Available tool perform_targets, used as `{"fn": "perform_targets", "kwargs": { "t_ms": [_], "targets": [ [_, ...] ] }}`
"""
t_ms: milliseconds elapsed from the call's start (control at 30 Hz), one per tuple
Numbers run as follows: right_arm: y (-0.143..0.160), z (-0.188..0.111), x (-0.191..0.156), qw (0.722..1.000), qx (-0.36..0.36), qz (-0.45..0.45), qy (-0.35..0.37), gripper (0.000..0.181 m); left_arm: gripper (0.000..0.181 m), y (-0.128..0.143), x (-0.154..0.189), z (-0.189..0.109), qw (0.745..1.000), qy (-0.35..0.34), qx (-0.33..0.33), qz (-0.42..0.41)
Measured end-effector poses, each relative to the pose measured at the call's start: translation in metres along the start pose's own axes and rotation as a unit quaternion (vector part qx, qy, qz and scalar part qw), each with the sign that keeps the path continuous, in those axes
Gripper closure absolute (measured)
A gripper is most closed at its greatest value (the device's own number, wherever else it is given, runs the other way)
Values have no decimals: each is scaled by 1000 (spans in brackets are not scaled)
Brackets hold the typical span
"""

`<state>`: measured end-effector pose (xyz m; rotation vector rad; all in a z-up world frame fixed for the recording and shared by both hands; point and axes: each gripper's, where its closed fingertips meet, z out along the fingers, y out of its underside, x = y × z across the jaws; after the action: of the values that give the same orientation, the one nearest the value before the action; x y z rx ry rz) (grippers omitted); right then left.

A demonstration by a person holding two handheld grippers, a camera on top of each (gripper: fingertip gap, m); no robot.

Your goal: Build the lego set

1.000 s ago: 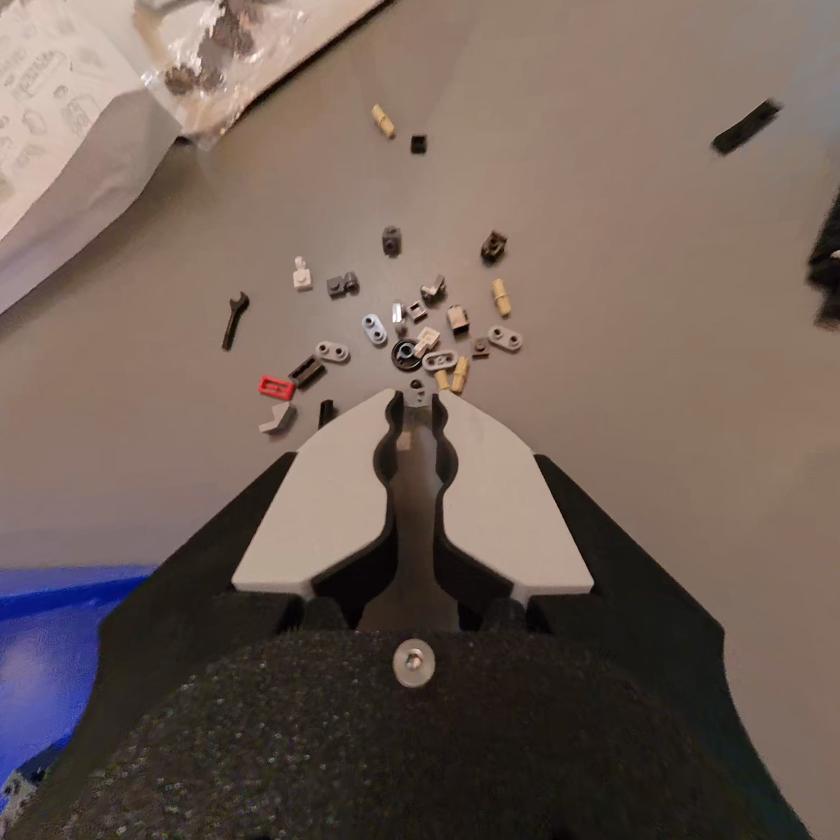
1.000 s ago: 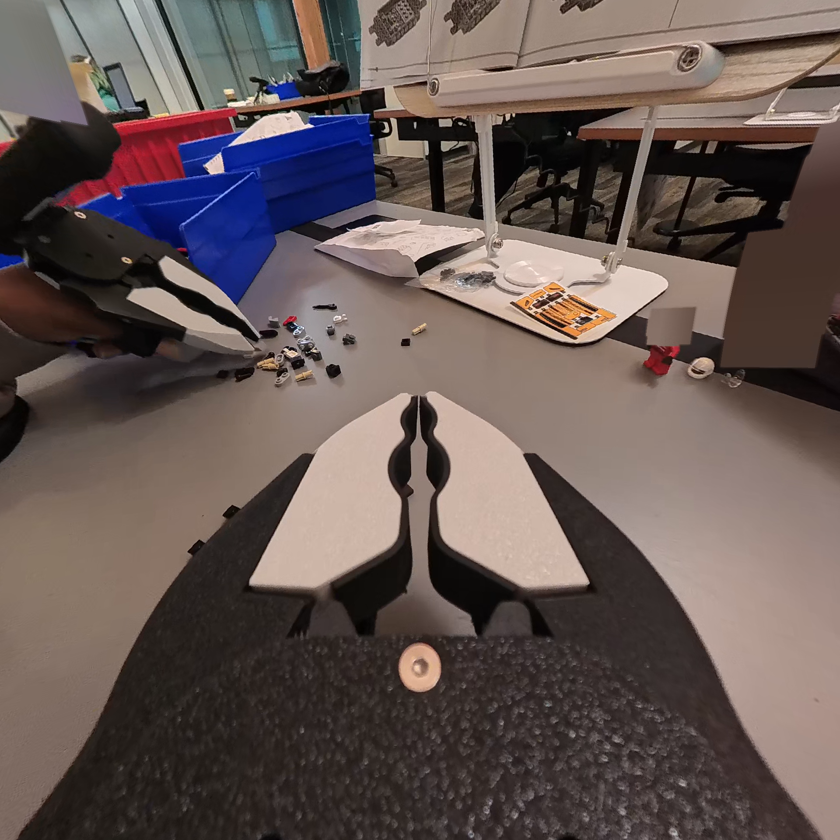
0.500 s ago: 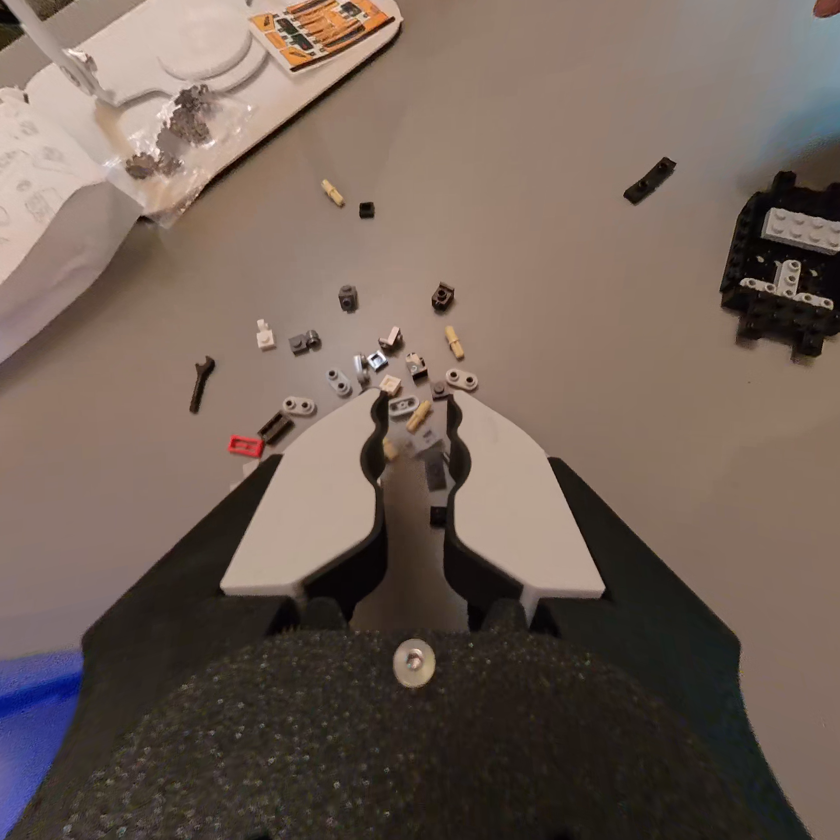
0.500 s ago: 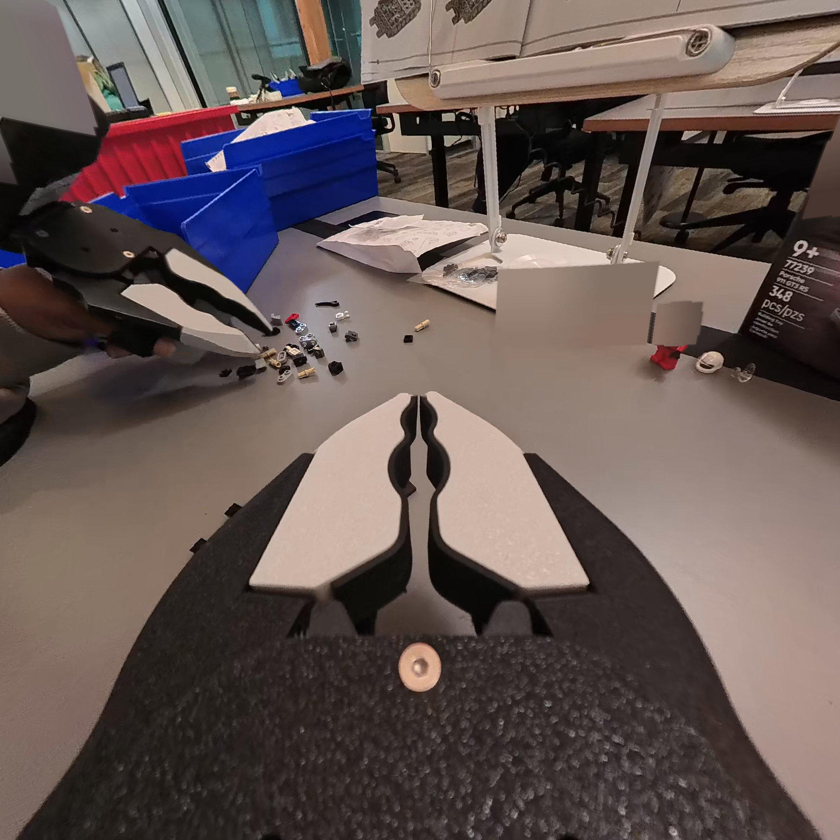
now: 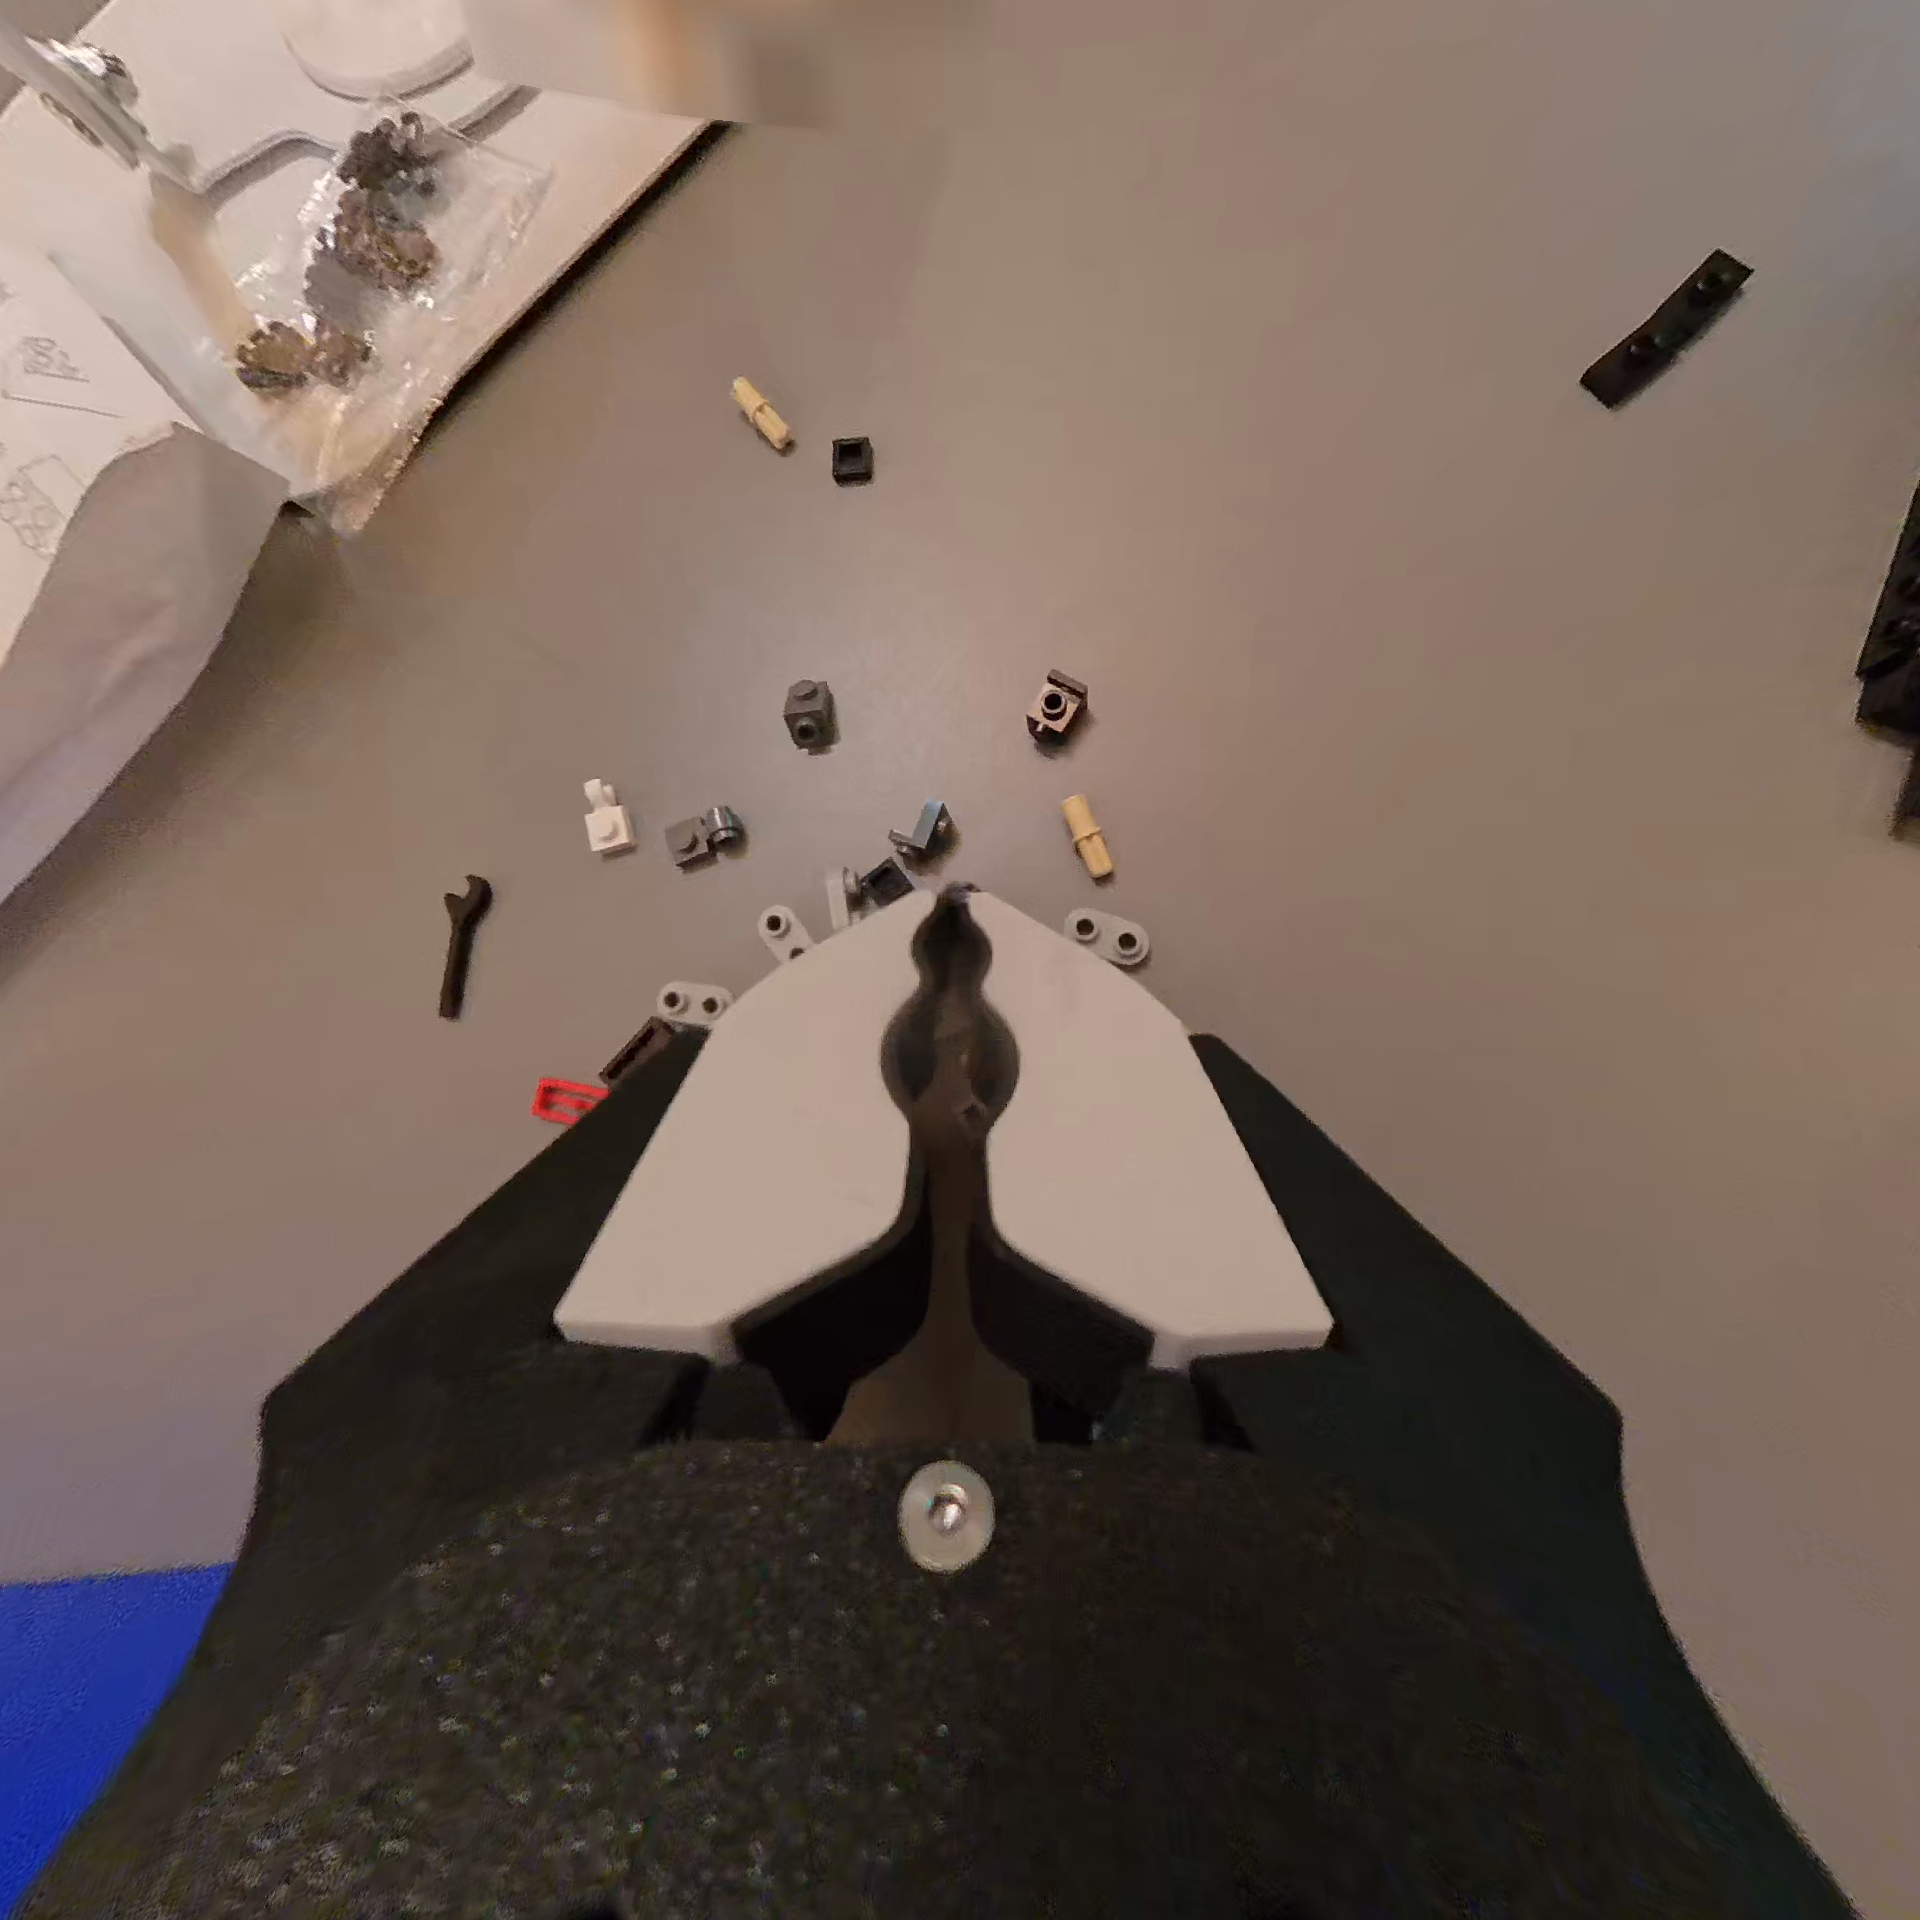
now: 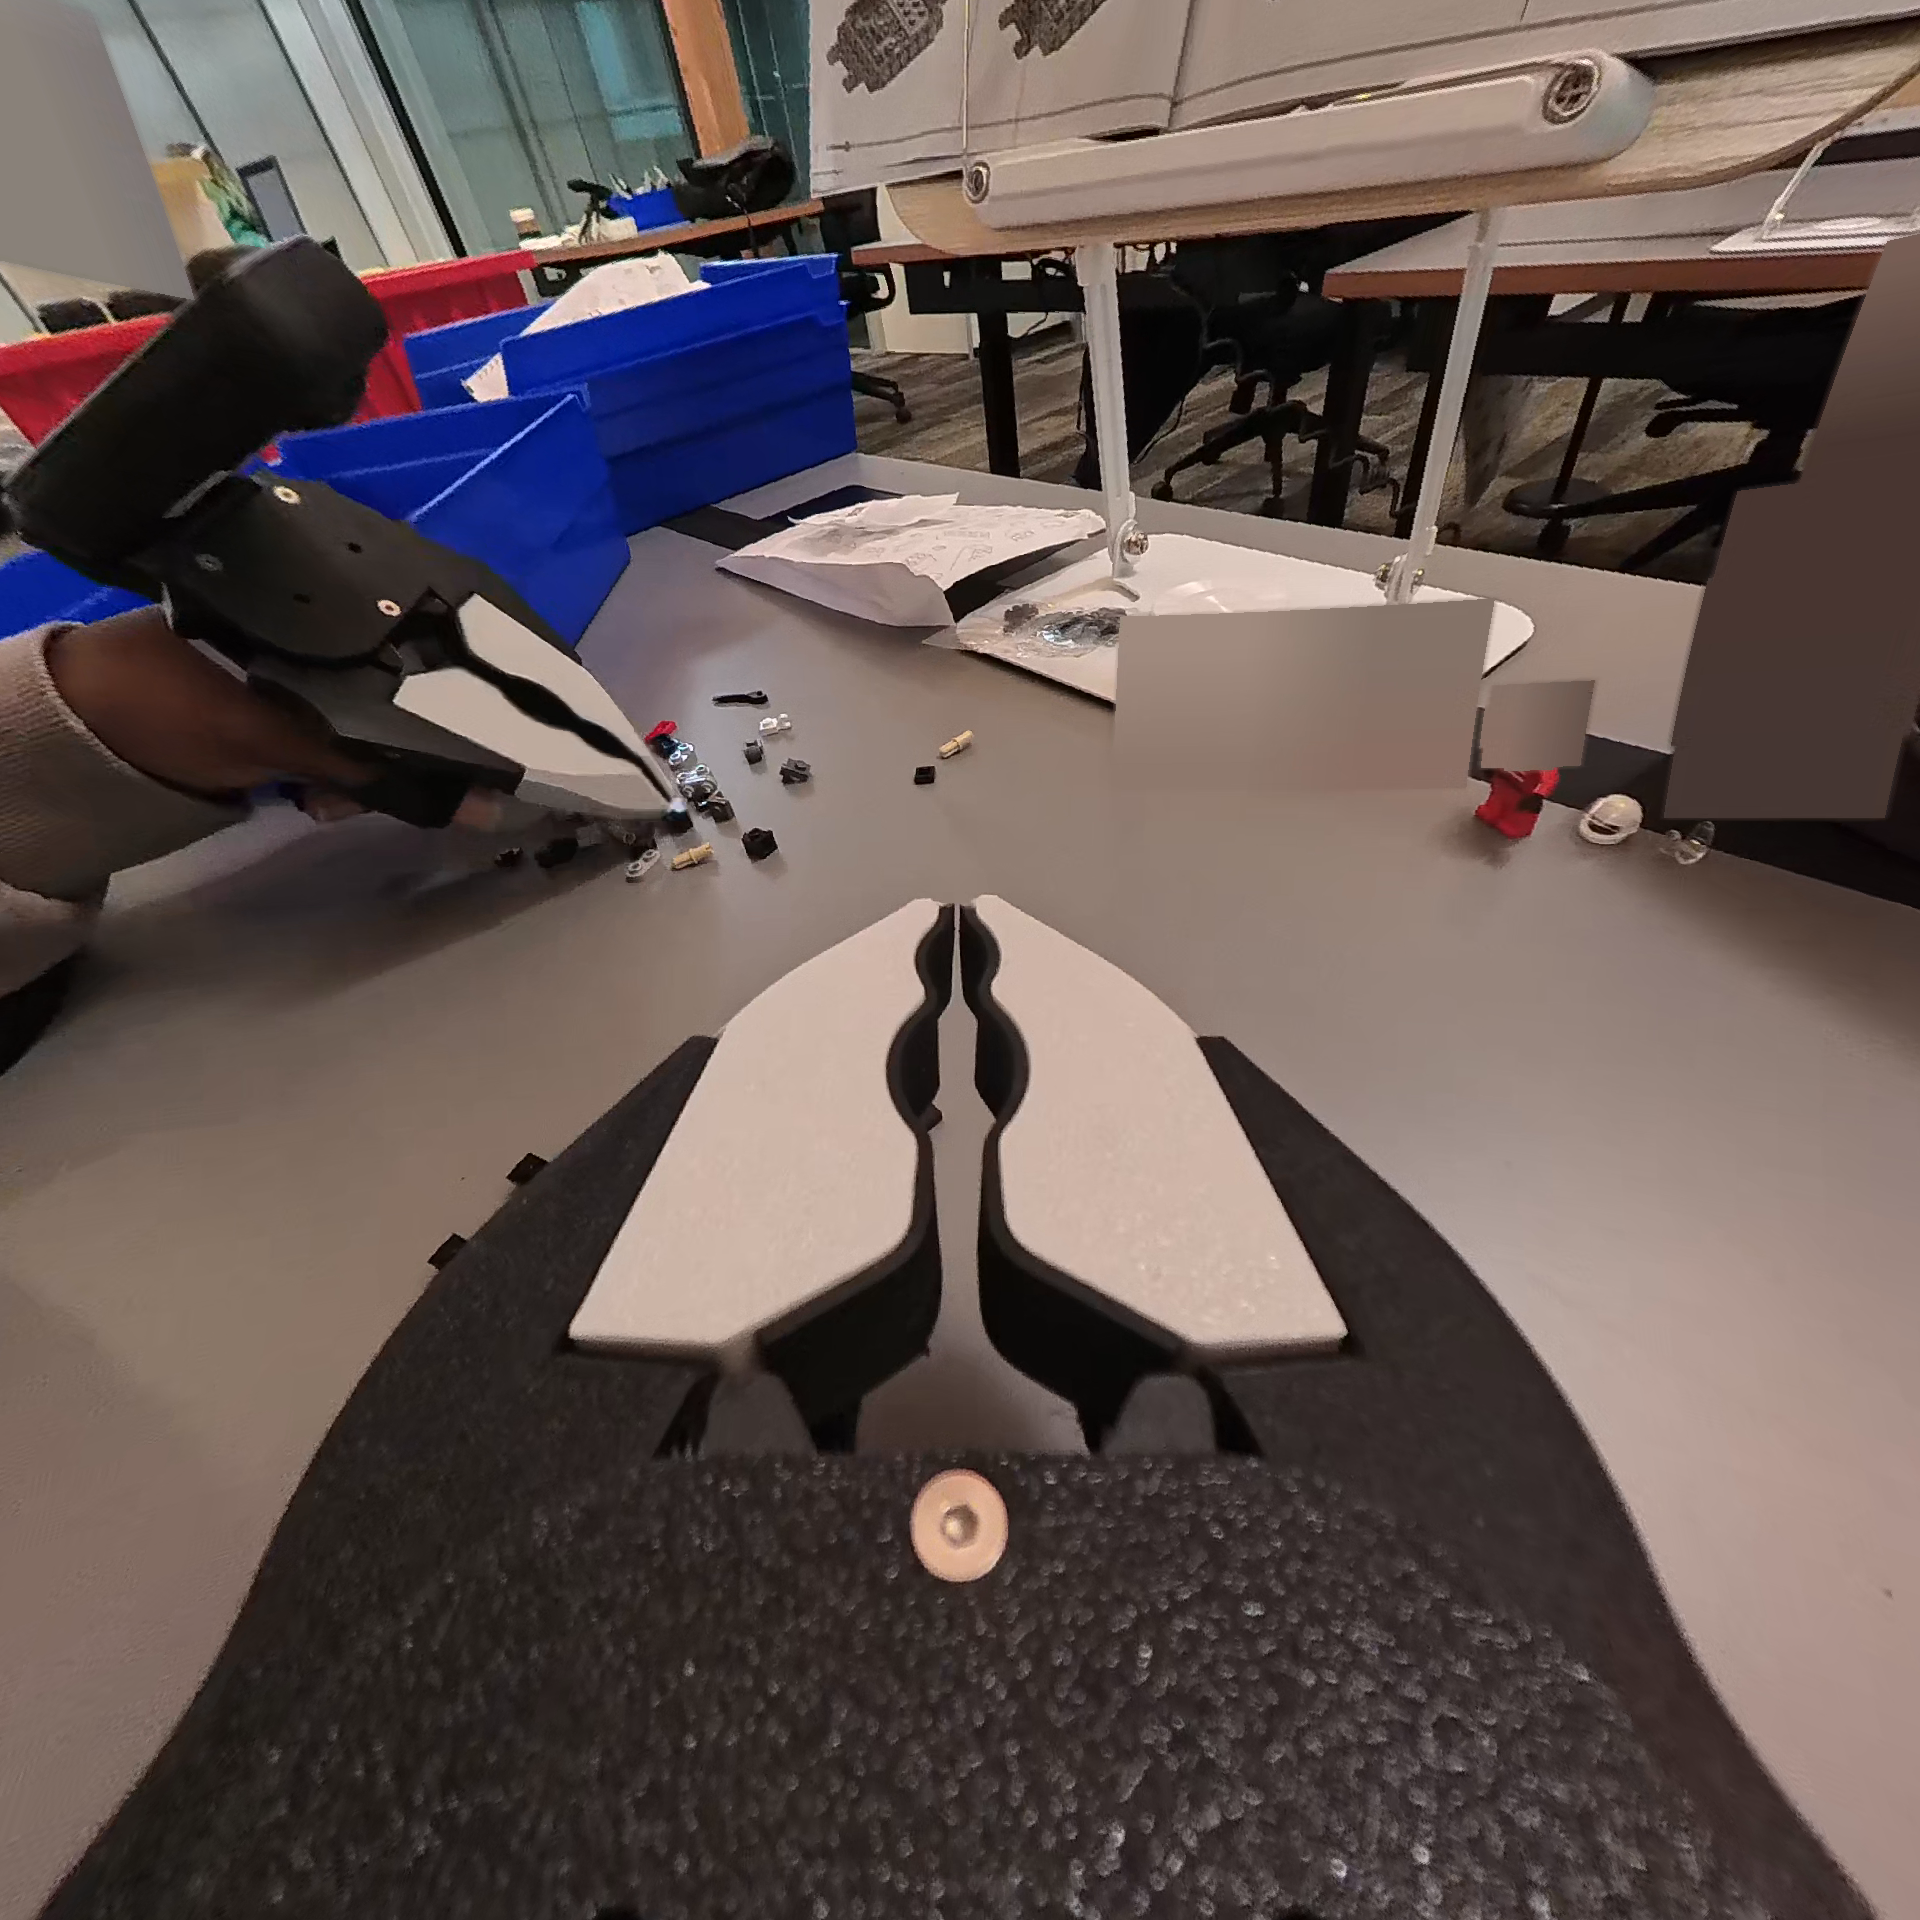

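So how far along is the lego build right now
Early on. Done: only a partly built black assembly shows at the left wrist view's right edge. In hand: the left tongs look closed at the tips over the loose pieces, maybe pinching a tiny one, though blur hides which. The right tongs are shut and empty. Left: many loose parts, like the tan pin and black plate, plus an unopened bag.

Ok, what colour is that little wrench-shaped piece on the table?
Black. The wrench-shaped piece shows best in the left wrist view.
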<state>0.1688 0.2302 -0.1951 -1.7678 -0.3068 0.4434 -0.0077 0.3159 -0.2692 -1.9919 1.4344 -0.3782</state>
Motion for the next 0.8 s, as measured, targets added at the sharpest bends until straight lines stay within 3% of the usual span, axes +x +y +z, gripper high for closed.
{"fn": "perform_targets", "kwargs": {
  "t_ms": [400, 533, 667, 800],
  "targets": [
    [0, 0, -1, 1000, 1, -2, -2, 181, 166, -3, -3, -11, 999, -19, 31, -13],
    [1, 1, -3, 1000, 5, -4, -10, 180, 172, -23, -2, -36, 988, -35, 138, -56],
    [3, 2, -5, 1000, 9, -11, -19, 180, 178, -61, -2, -81, 950, -40, 286, -114],
    [2, 3, -2, 1000, 15, -20, -15, 180, 181, -72, -9, -105, 919, -76, 361, -142]
  ]
}}
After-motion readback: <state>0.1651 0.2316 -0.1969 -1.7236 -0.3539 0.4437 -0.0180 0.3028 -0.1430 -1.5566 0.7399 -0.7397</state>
